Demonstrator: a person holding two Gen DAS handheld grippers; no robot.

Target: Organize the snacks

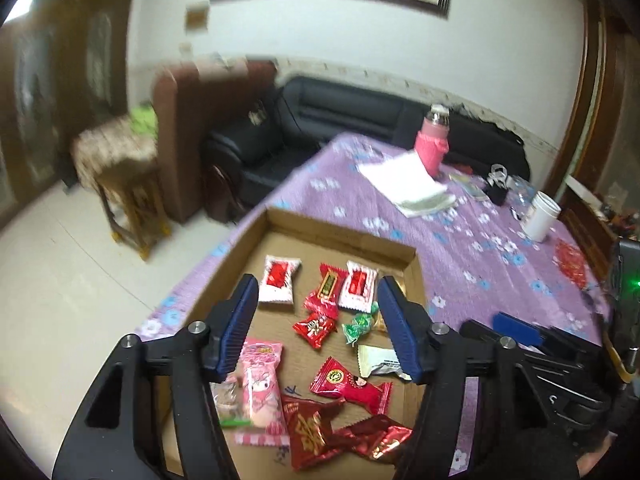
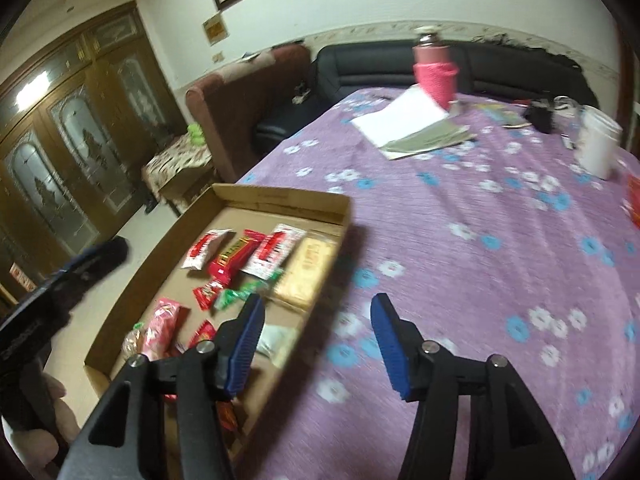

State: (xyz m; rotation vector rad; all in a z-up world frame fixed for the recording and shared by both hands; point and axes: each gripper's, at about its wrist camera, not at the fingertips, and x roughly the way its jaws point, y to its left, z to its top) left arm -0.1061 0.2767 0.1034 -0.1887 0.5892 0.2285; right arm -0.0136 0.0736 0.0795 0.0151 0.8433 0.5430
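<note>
Wrapped snacks are seen gathered inside a shallow brown cardboard tray (image 1: pixel 344 236) set at the near left edge of a tabletop covered in purple flowered cloth (image 2: pixel 460 240). Two white-and-red rectangular packets (image 1: pixel 279 279) lie side by side toward the tray's far wall, their long axes running from near rim to far wall, with a slim red bar (image 1: pixel 329 283) between them on the same line. A green twist-wrapped sweet (image 1: pixel 359 326) is found just nearer than these, and a pink pictured pouch (image 1: pixel 260 380) lies at the near left of the tray, its long axis also pointing toward the far wall.

The left claw (image 1: pixel 316 328) is held above the tray's middle, pointed down into it, its blue pads apart and nothing pressed between them; it is judged the nearer to the snacks. The right claw (image 2: pixel 316 344) is held over the tray's right wall, also apart and empty, with the snacks lying to its left. No loose snack can be made out on the cloth outside the tray.
</note>
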